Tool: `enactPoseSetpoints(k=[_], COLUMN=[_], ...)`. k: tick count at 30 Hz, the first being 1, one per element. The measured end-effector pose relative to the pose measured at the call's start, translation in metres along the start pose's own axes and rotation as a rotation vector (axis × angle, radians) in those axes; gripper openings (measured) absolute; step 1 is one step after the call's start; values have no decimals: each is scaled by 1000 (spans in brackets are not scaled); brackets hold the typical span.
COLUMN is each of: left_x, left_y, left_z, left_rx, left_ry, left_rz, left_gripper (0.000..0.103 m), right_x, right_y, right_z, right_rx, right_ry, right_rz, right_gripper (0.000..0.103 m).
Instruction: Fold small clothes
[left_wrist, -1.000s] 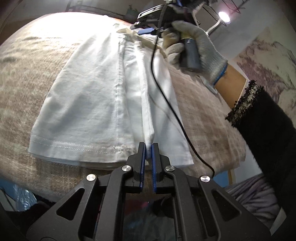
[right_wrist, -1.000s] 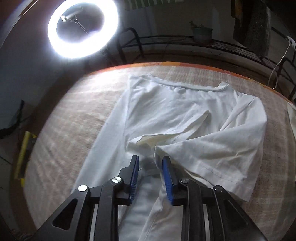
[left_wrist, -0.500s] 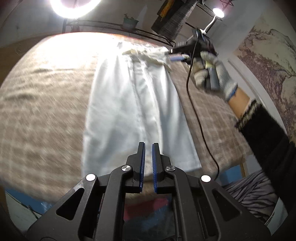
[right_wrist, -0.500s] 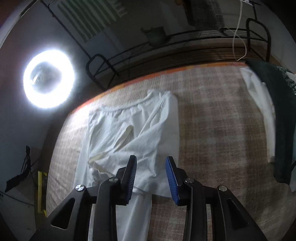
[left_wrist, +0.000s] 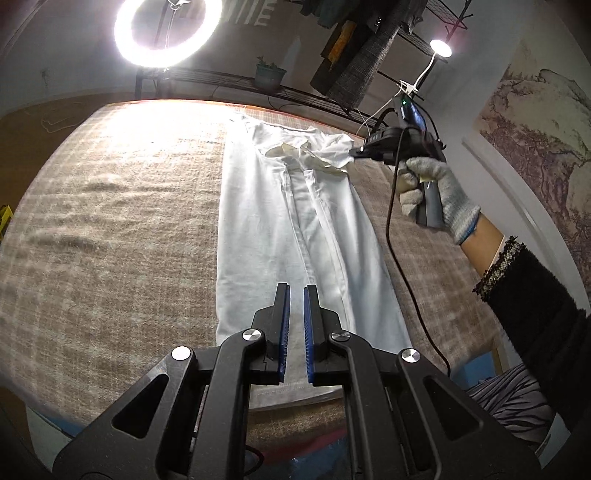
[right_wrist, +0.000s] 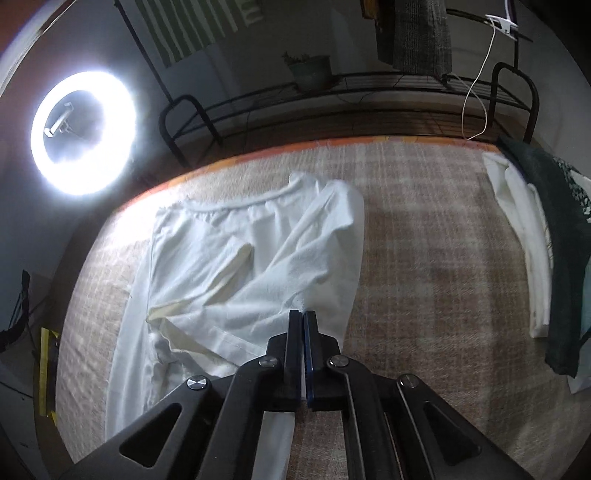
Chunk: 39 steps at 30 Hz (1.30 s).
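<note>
White cotton shirt (left_wrist: 291, 229) lies lengthwise on the plaid blanket (left_wrist: 110, 229), both sides folded in to a long strip. Right gripper (right_wrist: 303, 317), in a gloved hand (left_wrist: 432, 195), has its jaws pinched together on the sleeve fabric at the shirt's top right corner; cloth lifts a bit there. Left gripper (left_wrist: 295, 291) hovers over the hem end, jaws nearly together w/ a thin gap, nothing btwn them. Ring light (left_wrist: 168, 31) glares behind. More clothes (right_wrist: 532, 251) piled at blanket's right edge.
</note>
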<state>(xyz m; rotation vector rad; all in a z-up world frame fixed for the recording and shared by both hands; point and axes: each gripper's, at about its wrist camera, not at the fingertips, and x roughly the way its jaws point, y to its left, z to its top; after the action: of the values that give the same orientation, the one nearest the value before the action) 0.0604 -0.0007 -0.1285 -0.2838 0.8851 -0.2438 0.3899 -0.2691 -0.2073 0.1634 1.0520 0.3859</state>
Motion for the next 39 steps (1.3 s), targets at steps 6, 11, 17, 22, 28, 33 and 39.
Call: enactPoseSetpoints(k=[6,11,17,22,28,33,39], left_x=[1,5,6,8,10,9,10], left_y=[1,2,0,6,11,14,22], left_z=[1,5,7,7,9,9,3], left_rx=[-8,-25,-20,-43,-62,-62,-67], left_ry=[-6,0,1,13,17,13,26], left_rz=[-10,-36,-46,-57,-57,-43,-10], left_gripper=[4,4,4,4,4,4,12], right_x=[-9,-15,-8,32,94,80,-15], right_y=[-4,8,46,74,84,77,41], right_z=[8,23,62,78,68,65,43], right_rx=[47,86,83,54,89,124,70], right_ry=[-29,-61,-80,-36,63,45,-60], right_rz=[51,150,224,201,211,380,347], right_gripper=[0,0,0,0,5,24,25])
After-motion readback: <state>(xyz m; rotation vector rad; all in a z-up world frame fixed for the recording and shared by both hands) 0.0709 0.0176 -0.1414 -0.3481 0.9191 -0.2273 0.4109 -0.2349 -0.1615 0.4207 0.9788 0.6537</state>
